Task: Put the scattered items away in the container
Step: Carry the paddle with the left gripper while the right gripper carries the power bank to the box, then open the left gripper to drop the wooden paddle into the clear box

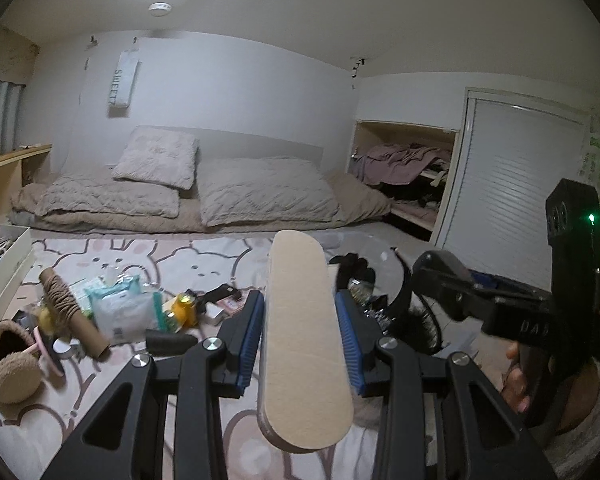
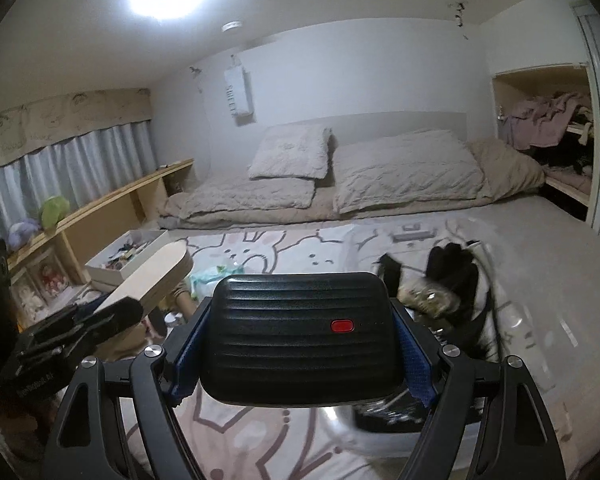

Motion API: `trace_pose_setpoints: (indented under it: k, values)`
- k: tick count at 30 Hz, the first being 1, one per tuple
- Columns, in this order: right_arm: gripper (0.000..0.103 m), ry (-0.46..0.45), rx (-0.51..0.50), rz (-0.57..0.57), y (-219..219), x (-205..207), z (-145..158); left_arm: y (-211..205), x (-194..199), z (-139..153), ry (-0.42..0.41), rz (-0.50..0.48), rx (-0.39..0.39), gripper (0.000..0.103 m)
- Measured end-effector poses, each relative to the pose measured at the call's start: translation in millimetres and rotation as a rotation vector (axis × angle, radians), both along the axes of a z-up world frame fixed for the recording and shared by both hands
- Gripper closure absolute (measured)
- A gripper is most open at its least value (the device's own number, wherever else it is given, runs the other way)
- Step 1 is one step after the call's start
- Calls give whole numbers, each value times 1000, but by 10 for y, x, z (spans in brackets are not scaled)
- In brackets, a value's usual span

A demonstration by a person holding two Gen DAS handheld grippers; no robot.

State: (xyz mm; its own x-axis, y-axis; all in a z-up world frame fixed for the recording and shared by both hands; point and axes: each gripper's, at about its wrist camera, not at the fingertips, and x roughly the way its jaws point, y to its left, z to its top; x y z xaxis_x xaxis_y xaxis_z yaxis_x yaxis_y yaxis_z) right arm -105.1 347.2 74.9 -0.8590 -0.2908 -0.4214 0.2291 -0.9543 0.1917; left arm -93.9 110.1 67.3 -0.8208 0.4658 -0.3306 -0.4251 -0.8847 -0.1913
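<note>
Right now my left jaws (image 1: 300,332) are clamped on a flat, beige, round-ended felt-faced board (image 1: 302,340), gripped on its two long edges by the blue pads (image 1: 350,332), and my right jaws (image 2: 300,346) stand wide but closed on a black ribbed plastic case with a small red button (image 2: 300,336). Both things hang above the floor mat. The container, a white open cardboard box (image 1: 4,280), sits well off to the left beside the bedding, already partly filled.

The board pokes far forward of my grip, so I judge it could lever loose or knock the case, since my two hands travel close together. The smooth case could slip between the pads if I tilt it.

There is no raised surface here: everything lies on a pale bunny-print floor mat (image 1: 204,256). A brown cardboard tube wound with cord (image 1: 66,304), a white-and-green wipes pack (image 1: 120,304) and a tan fuzzy slipper (image 1: 16,376) remain scattered. Beyond lie folded grey quilts (image 1: 260,192), a curtained window and an open closet.
</note>
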Motion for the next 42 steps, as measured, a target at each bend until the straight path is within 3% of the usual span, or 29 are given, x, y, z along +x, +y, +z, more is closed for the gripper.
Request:
trace_pose_setpoints:
  k: [8,12,17,30,42]
  values:
    - [21,-38,0,-52,459,-104,123,389,-162,91,0,-47,8,66]
    - [21,-47,39,-90,586,-176,50,623,-272,125,-15,-82,21,66]
    - [21,-73,8,-100,757,-321,-80,934,-403,107,-38,-108,23,66]
    - [21,-85,-97,-137,1182,-449,-140,1651,-879,-363,-247,-111,39,66]
    - [21,-125,-136,-156,1337,-557,-250,2044,-1076,-581,-316,-82,-6,65]
